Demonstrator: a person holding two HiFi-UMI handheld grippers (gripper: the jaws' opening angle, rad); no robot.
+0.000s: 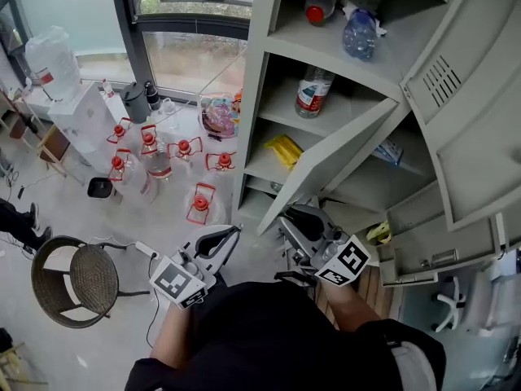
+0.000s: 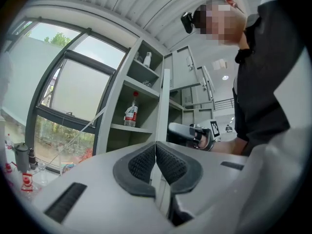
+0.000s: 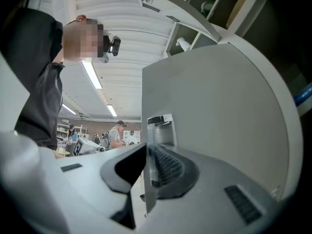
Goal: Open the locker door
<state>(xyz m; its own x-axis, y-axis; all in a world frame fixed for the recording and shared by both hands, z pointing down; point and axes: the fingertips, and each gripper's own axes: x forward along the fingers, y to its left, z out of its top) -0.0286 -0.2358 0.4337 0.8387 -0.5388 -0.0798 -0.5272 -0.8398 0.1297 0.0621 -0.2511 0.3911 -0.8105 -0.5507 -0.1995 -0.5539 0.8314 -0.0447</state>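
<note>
The grey locker [image 1: 259, 72] has its door [image 1: 346, 149] swung partly out toward me. My right gripper [image 1: 295, 218] is at the door's free lower edge. In the right gripper view the door [image 3: 214, 106] fills the right side and its thin edge with a small latch plate [image 3: 160, 128] runs between the jaws of the right gripper [image 3: 148, 152], which stand slightly apart around it. My left gripper [image 1: 233, 233] hangs left of the door, shut and empty. In the left gripper view, past the left gripper [image 2: 155, 152] are the door's edge [image 2: 165, 106] and the right gripper [image 2: 179, 129].
Bottles [image 1: 312, 92] and a yellow packet [image 1: 285, 149] lie on the locker shelves. More locker doors [image 1: 464, 129] hang open at the right. Several red-capped water jugs [image 1: 201, 204] stand on the floor at the left, with a wicker chair [image 1: 77, 279] and a water dispenser [image 1: 69, 104].
</note>
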